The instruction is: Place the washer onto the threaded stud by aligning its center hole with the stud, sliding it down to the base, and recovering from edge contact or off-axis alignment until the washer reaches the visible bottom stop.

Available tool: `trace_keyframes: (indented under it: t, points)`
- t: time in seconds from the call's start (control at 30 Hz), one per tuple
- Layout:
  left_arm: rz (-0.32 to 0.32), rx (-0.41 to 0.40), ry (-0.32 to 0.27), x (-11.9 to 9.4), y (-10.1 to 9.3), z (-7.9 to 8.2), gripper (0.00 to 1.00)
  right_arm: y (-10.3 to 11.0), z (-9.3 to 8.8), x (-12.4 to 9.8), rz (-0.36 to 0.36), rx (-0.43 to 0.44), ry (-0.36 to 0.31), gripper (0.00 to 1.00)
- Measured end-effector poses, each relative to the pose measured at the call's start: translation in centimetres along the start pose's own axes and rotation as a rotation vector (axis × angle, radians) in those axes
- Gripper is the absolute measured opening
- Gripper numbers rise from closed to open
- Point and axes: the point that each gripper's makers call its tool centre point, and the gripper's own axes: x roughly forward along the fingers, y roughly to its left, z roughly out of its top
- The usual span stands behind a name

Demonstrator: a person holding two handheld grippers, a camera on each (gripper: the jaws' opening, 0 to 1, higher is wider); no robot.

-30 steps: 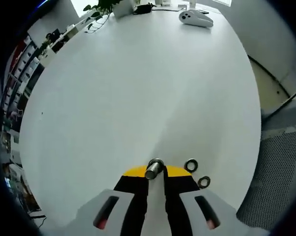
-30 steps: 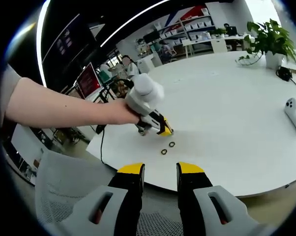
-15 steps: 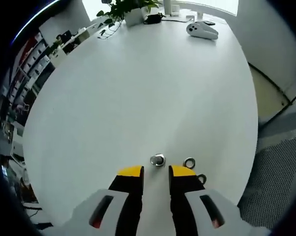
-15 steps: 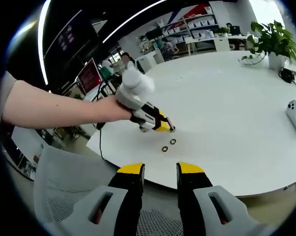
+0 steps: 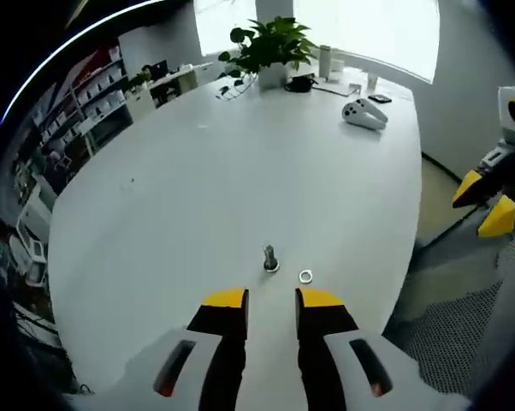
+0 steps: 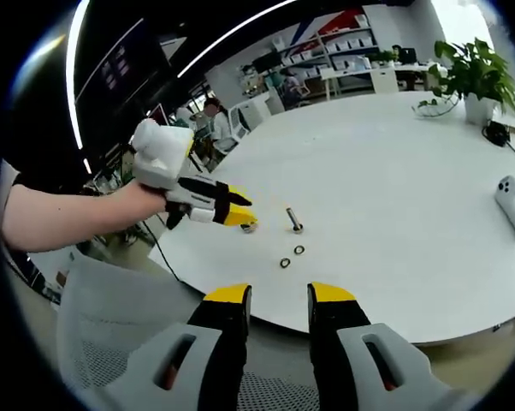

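I'm looking at a big white round surface (image 5: 240,171), and it carries everything I need. At its far side stands a potted plant (image 5: 275,47), with a white controller (image 5: 364,113) lying a little nearer; from my right gripper view I see the same plant (image 6: 476,73) and controller (image 6: 512,199) off to the right. A grey mesh chair (image 6: 103,342) sits at the near rim below my right tongs.

My left tongs (image 5: 270,297) rise from the bottom of the left gripper view, yellow-tipped jaws apart with a plain gap between them, gripping nothing. In the right gripper view I see those same tongs (image 6: 240,219) held by a hand (image 6: 142,205), hanging above the surface to the left of the stud, well apart from it. My right tongs (image 6: 279,294) likewise stand with jaws parted and nothing held, out past the rim of the surface; they show at the right edge of the left gripper view (image 5: 488,201).

The threaded stud (image 5: 270,258) stands upright on the surface just beyond my left tongs' tips, free of both jaws; I see it too in the right gripper view (image 6: 293,221). One washer (image 5: 305,276) lies flat just beside the stud's base, apart from it. From the right gripper view I make out two washers, one (image 6: 299,250) near the stud and a second washer (image 6: 285,262) just beside that, both flat on the surface.
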Motion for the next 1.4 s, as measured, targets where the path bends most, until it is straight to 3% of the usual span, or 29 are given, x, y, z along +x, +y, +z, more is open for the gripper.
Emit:
trace_keyframes:
  t: [0.27,0.63,0.97,1.4]
  points:
    - [-0.012,-0.099,-0.109,-3.8,-0.2,-1.7,0.21,-0.1,-0.2,0.0,-0.008,0.006,0.006,0.3]
    - [-0.037,-0.15,-0.197,-10.1,0.0,-5.0,0.24,-0.6,0.1,-0.3,-0.039,0.021,-0.015,0.31]
    - [-0.083,-0.174,-0.233,-13.0,-1.4,-4.9,0.26,-1.0,0.0,-0.3,-0.053,0.019,-0.008,0.31]
    - [-0.091,-0.168,-0.259,-13.2,-1.6,-5.0,0.27,-1.3,0.1,-0.4,-0.063,0.03,-0.024,0.31]
